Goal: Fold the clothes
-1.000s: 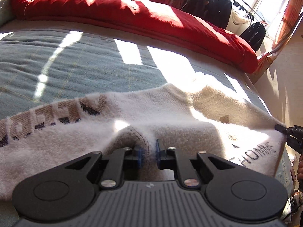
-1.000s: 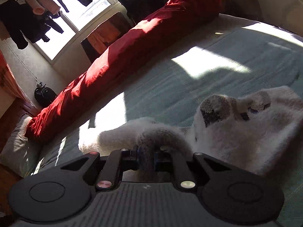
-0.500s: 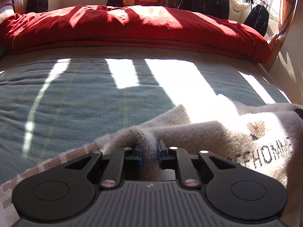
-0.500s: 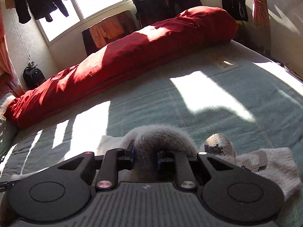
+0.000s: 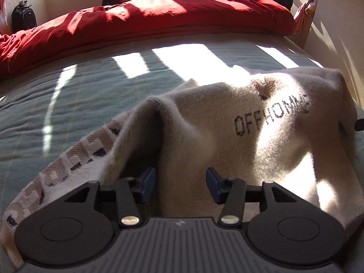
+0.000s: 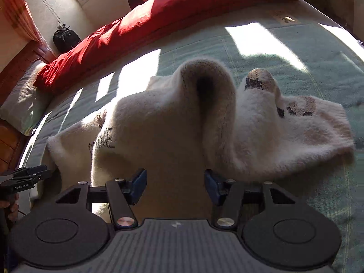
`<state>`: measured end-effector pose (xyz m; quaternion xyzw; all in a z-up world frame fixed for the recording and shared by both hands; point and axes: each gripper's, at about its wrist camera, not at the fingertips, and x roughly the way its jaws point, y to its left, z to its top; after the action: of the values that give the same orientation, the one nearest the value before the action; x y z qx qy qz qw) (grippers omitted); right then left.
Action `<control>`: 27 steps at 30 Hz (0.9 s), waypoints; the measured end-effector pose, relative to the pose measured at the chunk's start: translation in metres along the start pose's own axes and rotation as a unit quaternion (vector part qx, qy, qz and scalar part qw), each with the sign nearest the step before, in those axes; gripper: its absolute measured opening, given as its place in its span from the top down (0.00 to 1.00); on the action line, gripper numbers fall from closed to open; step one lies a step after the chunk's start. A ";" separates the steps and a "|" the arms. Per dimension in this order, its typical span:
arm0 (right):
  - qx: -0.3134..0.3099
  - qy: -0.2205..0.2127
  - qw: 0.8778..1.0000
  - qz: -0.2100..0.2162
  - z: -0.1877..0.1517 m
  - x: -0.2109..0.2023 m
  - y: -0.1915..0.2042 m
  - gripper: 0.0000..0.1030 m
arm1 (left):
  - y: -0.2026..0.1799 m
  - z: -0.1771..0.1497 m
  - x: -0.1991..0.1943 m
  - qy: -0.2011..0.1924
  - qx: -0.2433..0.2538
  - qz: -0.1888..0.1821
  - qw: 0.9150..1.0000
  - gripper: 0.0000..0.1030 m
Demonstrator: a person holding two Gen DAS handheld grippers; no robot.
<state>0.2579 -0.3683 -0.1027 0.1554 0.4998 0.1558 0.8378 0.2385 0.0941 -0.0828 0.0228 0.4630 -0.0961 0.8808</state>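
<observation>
Sweater [image 5: 227,136], cream and fuzzy with "OFFHOMME" lettering, lies bunched on the bed [image 5: 91,95] in front of the red duvet [image 5: 147,18]. Your left hand-held gripper [image 5: 180,183] and right hand-held gripper [image 6: 175,183] both stand wide apart, each with sweater fabric lying loose between the blue pads, gripping nothing.

One cream sweater [image 5: 218,122] lies on one bed [image 5: 75,100]. One red duvet [image 5: 145,20] runs along the far side. Two hand-held grippers: the left hand-held gripper [image 5: 180,185] and the right hand-held gripper [image 6: 174,187]. One black backpack [image 5: 24,18] stands far left, and one pillow [image 6: 21,104] lies at the left.
</observation>
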 end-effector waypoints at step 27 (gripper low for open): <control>0.203 0.055 0.961 0.179 -0.126 0.049 -0.038 0.61 | 0.022 -0.116 0.008 0.076 -0.281 -0.103 0.951 0.53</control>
<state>0.1729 -0.3686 -0.2141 0.3998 0.5304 0.2066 0.7185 0.1533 0.1292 -0.1566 -0.2667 0.5363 -0.0503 0.7992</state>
